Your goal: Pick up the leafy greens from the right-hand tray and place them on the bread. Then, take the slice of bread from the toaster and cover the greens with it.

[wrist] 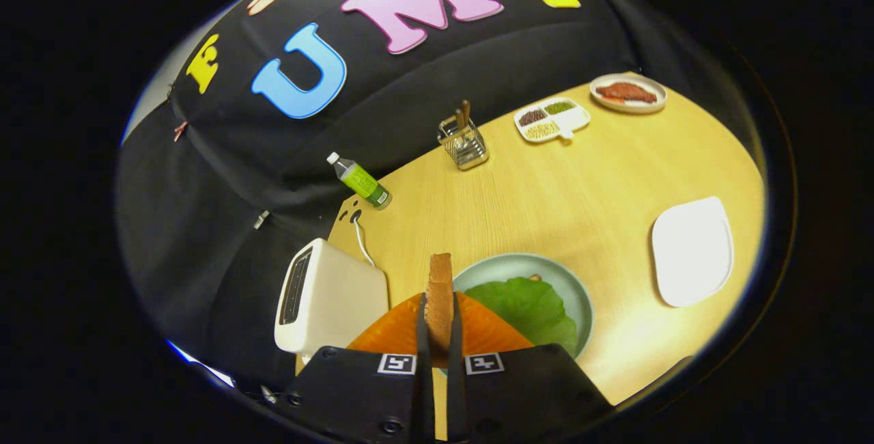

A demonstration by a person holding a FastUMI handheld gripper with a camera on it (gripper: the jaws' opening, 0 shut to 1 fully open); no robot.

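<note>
My gripper [439, 314] is shut on a slice of bread [440, 290], held edge-up between both fingers above the table. Just beyond and to the right of the fingers lies a pale green plate [580, 300] with the leafy greens [529, 304] spread on it; a bit of bread shows at the far edge of the leaf. The white toaster [328, 300] stands to the left of the fingers, its slots facing left. The white tray [693, 249] lies further right with nothing on it.
A green bottle [360, 181] stands at the table's far left corner, with a wire utensil holder [464, 143] behind the plate. A divided dish of grains [552, 119] and a small plate of red food [628, 92] sit at the far right. A white cable [362, 242] runs behind the toaster.
</note>
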